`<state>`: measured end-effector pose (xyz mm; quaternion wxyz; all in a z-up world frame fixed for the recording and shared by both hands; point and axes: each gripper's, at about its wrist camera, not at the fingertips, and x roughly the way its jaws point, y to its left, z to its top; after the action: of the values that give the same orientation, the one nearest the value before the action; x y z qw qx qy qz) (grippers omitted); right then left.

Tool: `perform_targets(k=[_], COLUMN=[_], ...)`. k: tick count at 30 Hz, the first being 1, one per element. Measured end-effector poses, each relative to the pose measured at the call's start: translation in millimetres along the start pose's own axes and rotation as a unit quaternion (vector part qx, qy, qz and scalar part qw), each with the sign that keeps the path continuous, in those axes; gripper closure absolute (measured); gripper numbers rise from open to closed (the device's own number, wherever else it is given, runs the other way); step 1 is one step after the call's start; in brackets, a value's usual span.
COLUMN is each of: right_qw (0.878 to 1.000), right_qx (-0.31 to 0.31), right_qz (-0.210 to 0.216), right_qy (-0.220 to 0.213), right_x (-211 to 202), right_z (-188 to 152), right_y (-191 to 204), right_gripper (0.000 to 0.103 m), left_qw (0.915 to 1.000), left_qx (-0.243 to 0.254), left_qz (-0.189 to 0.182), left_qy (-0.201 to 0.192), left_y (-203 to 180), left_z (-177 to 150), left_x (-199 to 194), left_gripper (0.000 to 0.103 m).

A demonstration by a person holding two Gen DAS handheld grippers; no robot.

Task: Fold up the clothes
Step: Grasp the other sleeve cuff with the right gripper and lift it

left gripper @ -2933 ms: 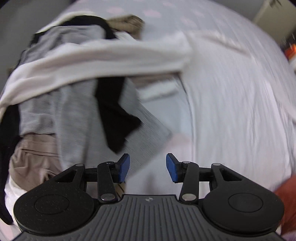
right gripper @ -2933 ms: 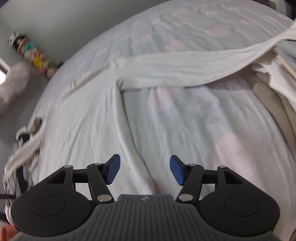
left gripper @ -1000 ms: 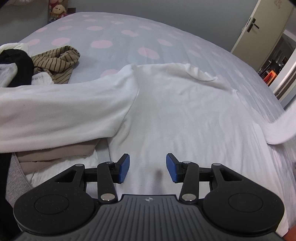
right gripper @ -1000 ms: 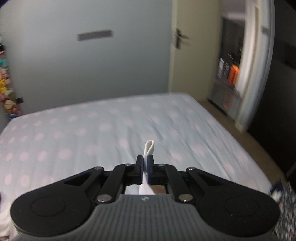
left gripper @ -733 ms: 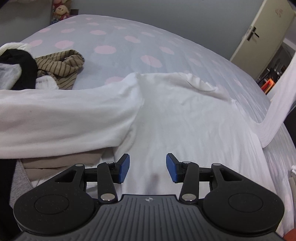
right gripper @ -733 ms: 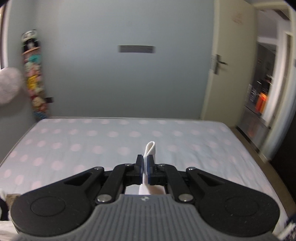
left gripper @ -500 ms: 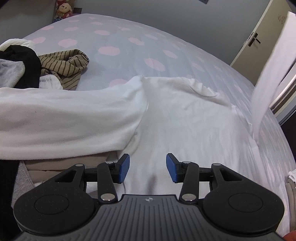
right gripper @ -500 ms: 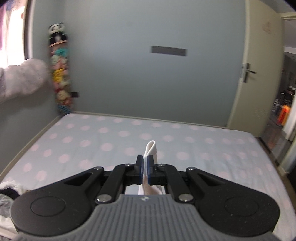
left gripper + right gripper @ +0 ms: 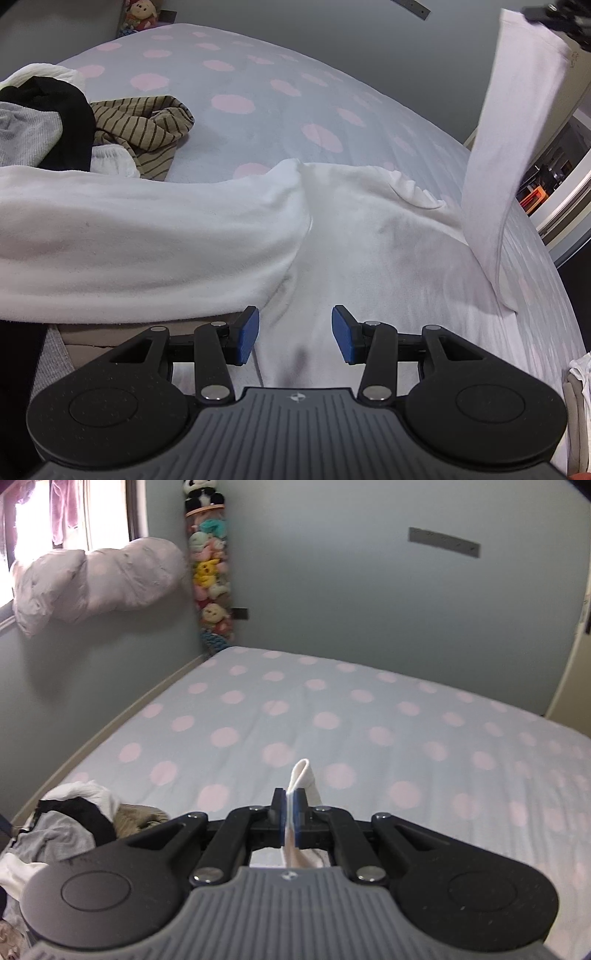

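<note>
A white long-sleeved top (image 9: 369,236) lies spread on the bed. One sleeve (image 9: 147,236) stretches left across the clothes pile. The other sleeve (image 9: 509,122) hangs upright at the right, lifted by its cuff. My right gripper (image 9: 291,812) is shut on that cuff (image 9: 302,775), which pokes out as a white loop above the pads. In the left wrist view my left gripper (image 9: 295,334) is open, low over the top's body near the armpit, with nothing between its blue pads (image 9: 246,332).
A pile of clothes lies left: a brown striped piece (image 9: 147,125), a black one (image 9: 62,107) and grey ones (image 9: 62,838). The dotted sheet (image 9: 332,716) covers the bed. Stacked plush toys (image 9: 210,576) fill the corner. A doorway (image 9: 554,184) opens at the right.
The right gripper has swung left with the cuff in its grip, and its view has turned from the door to the window wall. The sleeve rose from the bed to hang upright. The left gripper stays open.
</note>
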<state>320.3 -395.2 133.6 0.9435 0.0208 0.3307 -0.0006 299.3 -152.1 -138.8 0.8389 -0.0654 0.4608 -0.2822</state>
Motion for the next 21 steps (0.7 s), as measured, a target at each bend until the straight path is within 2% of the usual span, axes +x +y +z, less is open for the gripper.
perform_targets(k=[6, 12, 21], right_qw=[0.998, 0.993, 0.982], right_qx=[-0.008, -0.002, 0.043], right_qz=[0.047, 0.080, 0.109], right_qy=[0.038, 0.087, 0.148], right_x=[42.3, 87.1, 159.6], right_z=[-22.1, -69.7, -138.5], right_y=[33.4, 53.9, 70.2], right_gripper=[0.098, 0.098, 0.098], left_qw=[1.0000, 0.9998, 0.9997], left_qx=[-0.002, -0.021, -0.026], left_qz=[0.002, 0.000, 0.003], left_qy=[0.002, -0.001, 0.000], left_y=[5.2, 15.7, 21.9], left_z=[2.5, 5.1, 6.3], left_x=[2.1, 2.7, 8.7], left_gripper=[0.062, 0.062, 0.062])
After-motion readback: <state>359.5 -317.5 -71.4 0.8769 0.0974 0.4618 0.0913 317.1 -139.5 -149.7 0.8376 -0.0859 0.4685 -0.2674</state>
